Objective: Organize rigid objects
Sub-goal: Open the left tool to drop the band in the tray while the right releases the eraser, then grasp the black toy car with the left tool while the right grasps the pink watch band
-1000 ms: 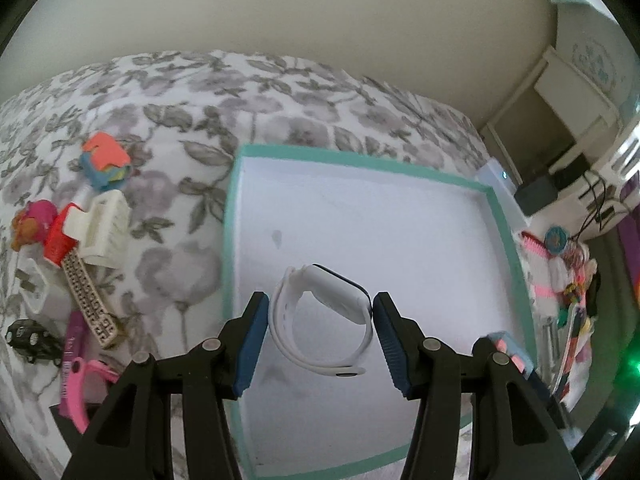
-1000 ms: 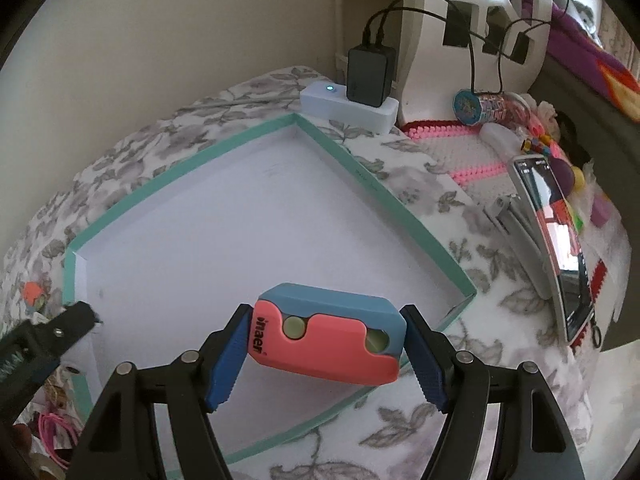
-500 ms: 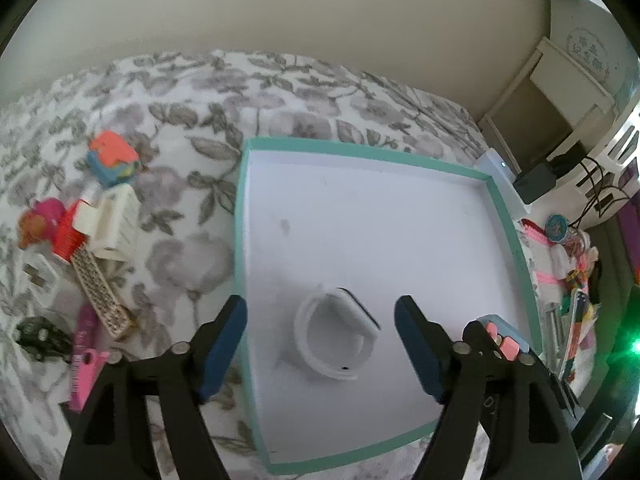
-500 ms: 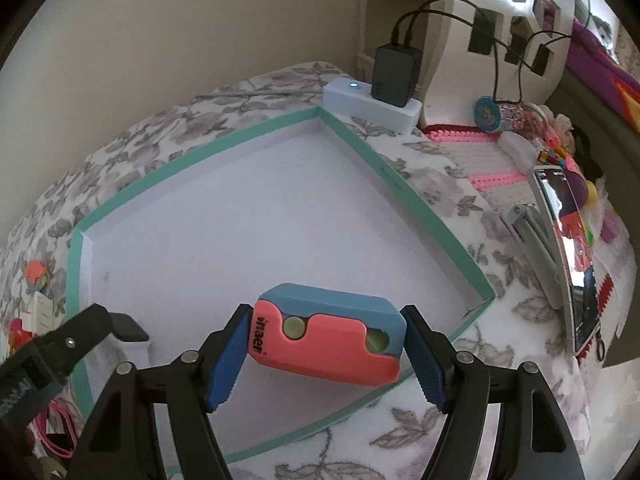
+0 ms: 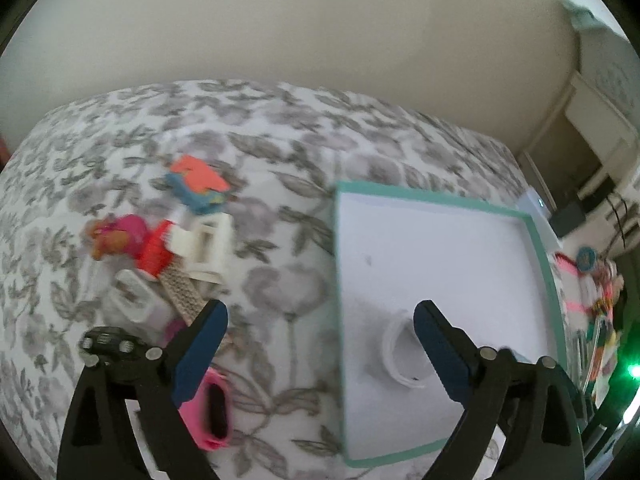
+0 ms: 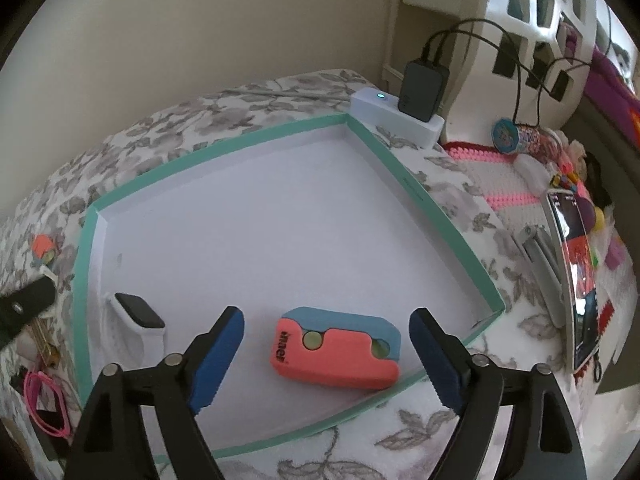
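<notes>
A white tray with a teal rim (image 6: 436, 204) lies on the flowered bedspread; it also shows in the left wrist view (image 5: 540, 240). A pink and blue block (image 6: 336, 354) lies in its near part, between the open jaws of my right gripper (image 6: 326, 354), which is empty. A white smartwatch (image 6: 136, 322) lies at the tray's left side; in the left wrist view it (image 5: 394, 354) sits behind my right finger. My left gripper (image 5: 320, 352) is open and empty over the bedspread, left of the tray. Loose objects (image 5: 192, 248) lie in a pile further left.
The pile holds an orange and blue block (image 5: 198, 182), a white clip (image 5: 208, 246), a pink toy (image 5: 120, 236), a pink band (image 5: 210, 412) and a black toy car (image 5: 108, 344). A white charger box (image 6: 396, 116), a phone (image 6: 576, 280) and trinkets lie right of the tray.
My right gripper has opened and let the pink and blue block down into the tray. My left gripper, open after releasing the watch, has swung left toward the pile.
</notes>
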Available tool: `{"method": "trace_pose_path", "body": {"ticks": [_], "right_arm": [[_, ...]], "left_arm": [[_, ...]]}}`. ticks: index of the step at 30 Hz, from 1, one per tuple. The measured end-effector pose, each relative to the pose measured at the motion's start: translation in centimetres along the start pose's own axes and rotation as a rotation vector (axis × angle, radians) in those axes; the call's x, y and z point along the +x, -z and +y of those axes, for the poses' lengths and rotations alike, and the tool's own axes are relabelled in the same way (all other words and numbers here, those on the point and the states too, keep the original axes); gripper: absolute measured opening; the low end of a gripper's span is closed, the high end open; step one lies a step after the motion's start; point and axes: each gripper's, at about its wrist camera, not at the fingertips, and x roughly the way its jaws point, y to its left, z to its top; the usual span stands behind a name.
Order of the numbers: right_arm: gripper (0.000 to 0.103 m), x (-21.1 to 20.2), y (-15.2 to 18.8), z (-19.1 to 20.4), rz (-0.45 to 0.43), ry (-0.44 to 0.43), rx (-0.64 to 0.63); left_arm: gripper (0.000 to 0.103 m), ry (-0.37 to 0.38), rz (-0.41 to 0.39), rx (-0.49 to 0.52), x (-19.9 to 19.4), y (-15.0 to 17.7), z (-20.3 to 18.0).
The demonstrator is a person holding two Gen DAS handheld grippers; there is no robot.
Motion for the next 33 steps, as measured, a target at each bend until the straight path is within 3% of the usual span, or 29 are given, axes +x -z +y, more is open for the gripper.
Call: {"method": "trace_pose_path", "body": {"ticks": [6, 10, 22, 26, 29, 33], "right_arm": [[0.103, -0.3, 0.2, 0.7, -0.010, -0.060, -0.022], [0.103, -0.5, 0.4, 1.7, -0.017, -0.086, -0.054], [0.103, -2.5, 0.6, 5.1, -0.055, -0.192, -0.134], [0.103, -3.6, 1.1, 7.8, -0.031, -0.316, -0.173], [0.103, -4.3, 1.6, 10.3, -0.002, -0.390, -0.219], [0.103, -5.2, 3.2, 14.1, 0.015, -0.443, -0.338]], "left_arm": [[0.095, -0.012, -0.012, -0.137, -1.0, -1.1, 4.6], [0.103, -0.025, -0.015, -0.205, -1.4, -1.5, 7.1], [0.103, -0.046, -0.099, -0.370, -3.9, -2.6, 14.0], [0.103, -0.066, -0.058, -0.361, -4.6, -3.0, 15.2], [0.103, -0.164, -0.003, -0.311, -4.8, -3.0, 15.7], [0.103, -0.222, 0.040, -0.289, -4.8, -2.5, 16.8]]}}
